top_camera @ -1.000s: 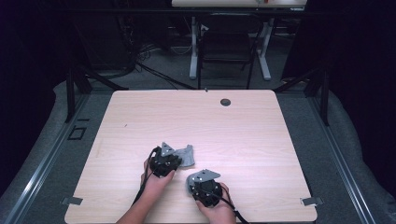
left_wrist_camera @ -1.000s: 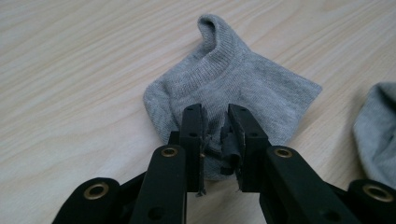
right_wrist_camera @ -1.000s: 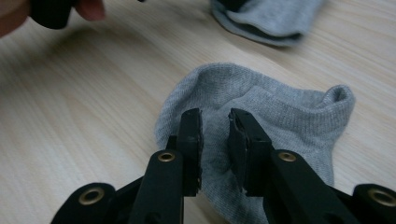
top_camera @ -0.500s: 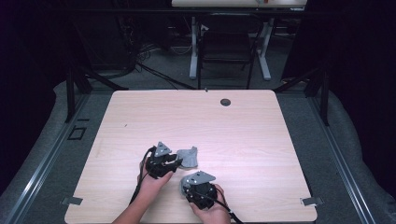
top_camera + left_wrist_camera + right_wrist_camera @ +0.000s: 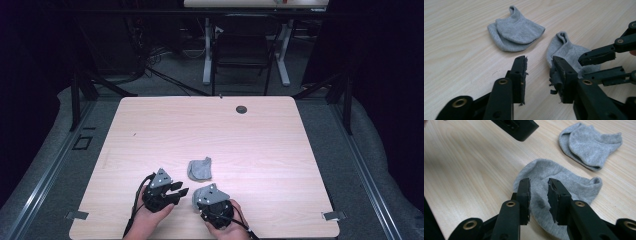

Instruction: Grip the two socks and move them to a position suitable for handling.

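Observation:
A folded grey sock (image 5: 200, 169) lies on the light wood table (image 5: 280, 145), just beyond both grippers. In the left gripper view the folded sock (image 5: 516, 32) sits ahead of my left gripper (image 5: 539, 65), which is open and holds nothing. A second grey sock (image 5: 570, 51) lies flat to its right. My right gripper (image 5: 539, 185) hovers open over this second sock (image 5: 564, 178), its jaws astride the fabric. In the high view my left gripper (image 5: 177, 191) and right gripper (image 5: 210, 201) are side by side near the front edge.
A dark round grommet (image 5: 241, 109) sits near the table's far edge. Beyond the table stand a dark chair (image 5: 242, 52) and white desk legs (image 5: 206, 50). Metal rails (image 5: 55, 165) run along both sides on the floor.
The left gripper has let go of the folded sock and drawn back toward the front edge. The right gripper has shifted slightly nearer too. The folded sock stays on the table.

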Motion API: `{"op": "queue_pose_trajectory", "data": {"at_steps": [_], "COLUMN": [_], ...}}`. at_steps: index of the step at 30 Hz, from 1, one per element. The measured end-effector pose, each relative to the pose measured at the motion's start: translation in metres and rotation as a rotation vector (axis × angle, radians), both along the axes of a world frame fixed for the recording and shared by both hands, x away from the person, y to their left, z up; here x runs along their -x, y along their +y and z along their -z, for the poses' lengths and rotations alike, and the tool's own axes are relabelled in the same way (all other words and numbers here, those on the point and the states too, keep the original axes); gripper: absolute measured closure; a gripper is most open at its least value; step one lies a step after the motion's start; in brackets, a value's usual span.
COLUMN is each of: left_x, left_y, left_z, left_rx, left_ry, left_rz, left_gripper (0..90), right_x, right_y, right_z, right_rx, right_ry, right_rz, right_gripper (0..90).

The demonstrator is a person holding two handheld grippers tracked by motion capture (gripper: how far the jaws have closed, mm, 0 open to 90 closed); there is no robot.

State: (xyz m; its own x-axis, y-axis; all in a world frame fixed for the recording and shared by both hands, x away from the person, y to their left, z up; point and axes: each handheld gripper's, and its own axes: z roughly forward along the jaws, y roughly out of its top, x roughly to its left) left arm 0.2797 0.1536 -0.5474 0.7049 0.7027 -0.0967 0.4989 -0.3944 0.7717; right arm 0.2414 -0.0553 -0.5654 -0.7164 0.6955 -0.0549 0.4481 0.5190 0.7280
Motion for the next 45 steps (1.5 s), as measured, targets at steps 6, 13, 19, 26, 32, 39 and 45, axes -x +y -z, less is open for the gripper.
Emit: {"op": "queue_pose_trajectory", "data": {"at_steps": [6, 13, 19, 26, 32, 39, 45], "left_x": [0.002, 0.005, 0.008, 0.009, 0.01, 0.011, 0.01], "left_y": [-0.001, -0.008, -0.017, -0.02, -0.025, -0.03, -0.034], "left_z": [0.001, 0.002, 0.004, 0.004, 0.008, 0.006, 0.012], "left_rx": [0.031, -0.007, -0.02, -0.027, -0.068, -0.04, -0.069], "left_ry": [0.024, 0.024, 0.014, -0.011, -0.016, -0.008, 0.01], "left_rz": [-0.009, 0.004, 0.01, 0.0, -0.001, 0.006, 0.015], "left_gripper": [60.0, 62.1, 61.9, 55.3, 60.4, 59.9, 60.8], "right_x": [-0.005, -0.007, -0.01, -0.011, -0.011, -0.01, -0.01], "right_y": [-0.001, -0.004, -0.006, -0.008, -0.01, -0.011, -0.011], "right_z": [0.012, 0.014, 0.013, 0.01, 0.008, 0.004, 0.002], "right_rx": [0.008, -0.024, -0.069, -0.093, -0.099, -0.107, -0.109], "right_ry": [0.018, 0.025, 0.055, 0.048, 0.047, 0.037, 0.025], "right_rz": [-0.001, 0.008, 0.03, 0.036, 0.043, 0.046, 0.052], "right_gripper": [72.0, 83.3, 86.4, 86.3, 86.3, 85.9, 85.8]}}
